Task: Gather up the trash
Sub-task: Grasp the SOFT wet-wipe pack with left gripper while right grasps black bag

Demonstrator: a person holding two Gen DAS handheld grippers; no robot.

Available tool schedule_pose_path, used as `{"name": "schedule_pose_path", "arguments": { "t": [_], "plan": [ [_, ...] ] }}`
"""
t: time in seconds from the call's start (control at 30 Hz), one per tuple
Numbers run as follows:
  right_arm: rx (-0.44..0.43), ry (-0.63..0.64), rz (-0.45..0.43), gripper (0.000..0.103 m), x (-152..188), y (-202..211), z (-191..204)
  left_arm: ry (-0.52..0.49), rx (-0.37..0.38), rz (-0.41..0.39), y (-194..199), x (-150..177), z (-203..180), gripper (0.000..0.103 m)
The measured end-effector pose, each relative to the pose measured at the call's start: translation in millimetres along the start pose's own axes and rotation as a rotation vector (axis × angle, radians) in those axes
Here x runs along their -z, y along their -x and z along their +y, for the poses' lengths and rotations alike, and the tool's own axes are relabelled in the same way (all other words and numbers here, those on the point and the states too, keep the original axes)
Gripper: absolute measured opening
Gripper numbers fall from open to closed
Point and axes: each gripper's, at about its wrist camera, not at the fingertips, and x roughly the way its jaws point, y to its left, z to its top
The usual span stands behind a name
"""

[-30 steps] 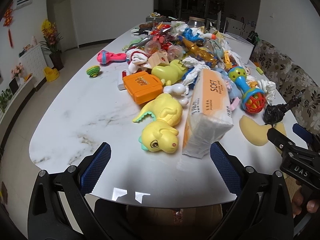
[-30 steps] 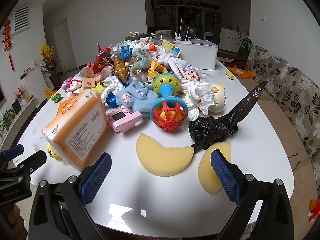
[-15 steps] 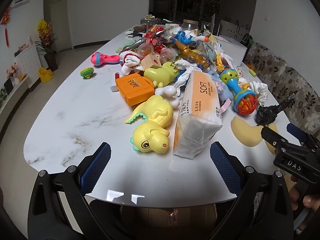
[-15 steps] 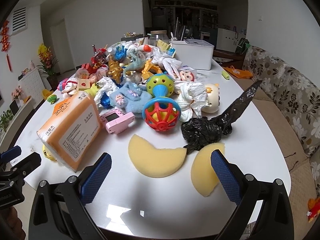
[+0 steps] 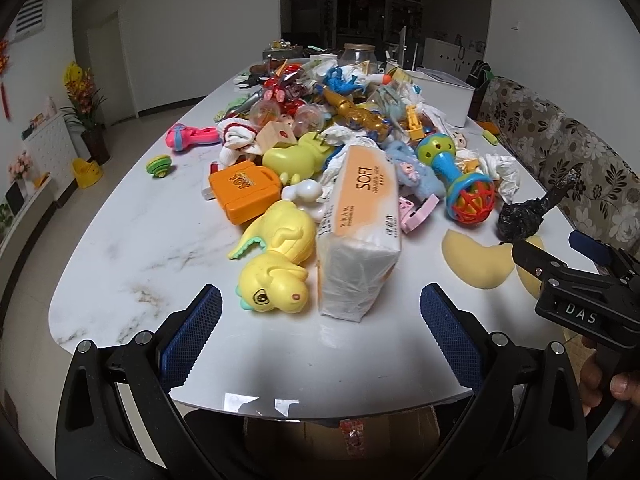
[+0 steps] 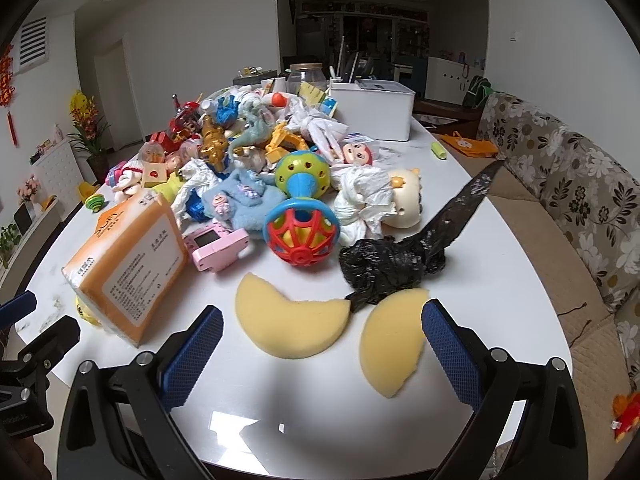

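A crumpled black trash bag (image 6: 390,264) lies on the white table (image 6: 320,408), also in the left wrist view (image 5: 520,222). Crumpled white tissues (image 6: 366,200) lie behind it by the toys. Two yellow sponge pieces (image 6: 292,328) lie in front of it. My right gripper (image 6: 322,346) is open and empty, just before the sponges. My left gripper (image 5: 320,330) is open and empty, facing an orange tissue pack (image 5: 360,224) and a yellow dinosaur toy (image 5: 276,268). The right gripper's body shows at the right of the left wrist view.
A big pile of toys (image 5: 340,120) covers the table's middle and far part, with a rattle (image 6: 302,216), a pink toy (image 6: 216,246) and an orange case (image 5: 244,190). A white box (image 6: 372,110) stands at the back. A sofa (image 6: 580,208) runs along the right.
Both grippers have drawn back slightly and drifted; the table contents sit a little farther off. Nothing was grasped or moved.
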Motion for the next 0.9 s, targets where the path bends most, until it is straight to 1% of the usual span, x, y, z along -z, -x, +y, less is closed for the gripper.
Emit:
{"name": "schedule_pose_path", "arguments": {
  "t": [0.17,0.27,0.43,0.57,0.6,0.63,0.7,0.73,0.8,0.87,0.9],
  "plan": [
    [0.031,-0.004,-0.006,0.098,0.0,2.3,-14.7,-0.028,-0.009,-0.028,-1.8,-2.7,-11.3,0.098],
    [0.058,-0.019,-0.01,0.098,1.0,3.3,-30.7,-0.027,-0.008,-0.039,-9.0,-6.9,-16.6,0.097],
    [0.082,-0.073,-0.009,0.098,5.7,5.7,-58.4,-0.016,-0.011,-0.042,-34.0,-16.9,-22.3,0.097],
    [0.085,-0.1,-0.005,0.098,9.0,4.3,-71.8,-0.03,-0.026,-0.037,-56.5,-21.3,-30.3,0.097],
    [0.087,-0.104,-0.002,0.098,10.0,3.3,-74.6,-0.043,-0.038,-0.041,-60.4,-21.1,-32.9,0.093],
    [0.088,-0.106,0.0,0.098,10.6,2.8,-76.2,-0.061,-0.056,-0.041,-63.6,-20.4,-36.0,0.078],
    [0.085,-0.111,0.004,0.098,12.3,0.6,-78.5,-0.097,-0.079,-0.022,-70.7,-18.9,-39.4,0.041],
    [0.085,-0.112,0.009,0.098,12.9,-0.8,-78.3,-0.101,-0.079,-0.023,-71.6,-18.8,-39.0,0.035],
    [0.081,-0.111,0.014,0.098,14.3,-2.4,-77.9,-0.092,-0.055,-0.02,-68.3,-19.4,-34.1,0.032],
    [0.081,-0.111,0.013,0.098,15.0,-1.9,-78.0,-0.072,-0.017,-0.012,-59.0,-20.4,-27.6,0.032],
    [0.082,-0.109,0.011,0.098,14.7,-1.1,-78.6,-0.059,0.002,-0.023,-49.3,-20.3,-23.9,0.032]
  ]
}}
